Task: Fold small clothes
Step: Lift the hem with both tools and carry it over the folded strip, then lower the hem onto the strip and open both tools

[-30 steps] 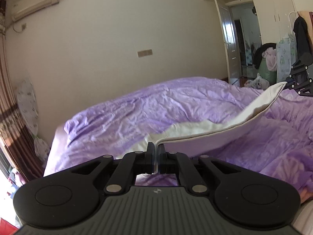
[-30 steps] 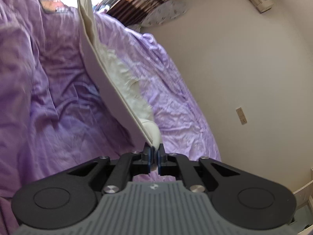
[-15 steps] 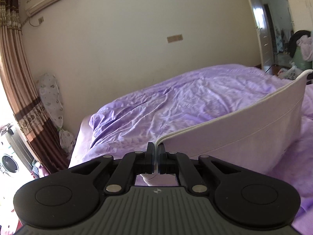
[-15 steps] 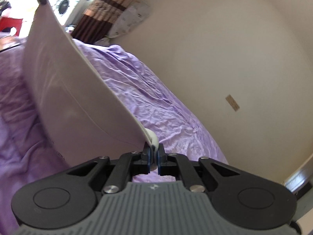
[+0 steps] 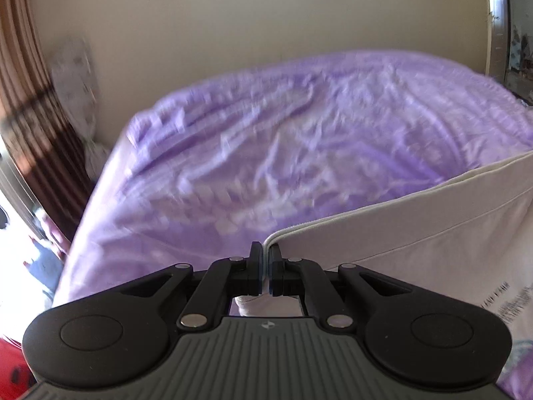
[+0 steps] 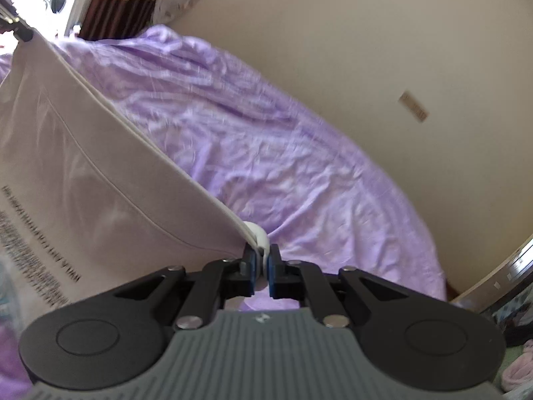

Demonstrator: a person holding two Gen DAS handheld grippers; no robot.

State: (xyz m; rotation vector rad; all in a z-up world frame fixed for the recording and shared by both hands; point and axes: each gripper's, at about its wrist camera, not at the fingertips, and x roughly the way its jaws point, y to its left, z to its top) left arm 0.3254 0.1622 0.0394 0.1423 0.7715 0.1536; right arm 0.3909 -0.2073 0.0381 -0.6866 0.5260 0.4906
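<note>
One white garment [image 5: 433, 233] is seen stretched taut between two grippers, above a bed covered by a single rumpled purple quilt [image 5: 299, 126]. In the left wrist view its hemmed edge is seen to run from the centre, at the left gripper [image 5: 266, 268], up and out to the right edge of the frame. In the right wrist view the same edge [image 6: 110, 153] runs from the right gripper [image 6: 262, 266] up to the upper left corner, so the long axis lies gripper to gripper. Each gripper is clamped shut on one corner of the cloth. The fabric is plain off-white with a stitched hem, and small dark printed lettering is visible lower down, too blurred to be read.
</note>
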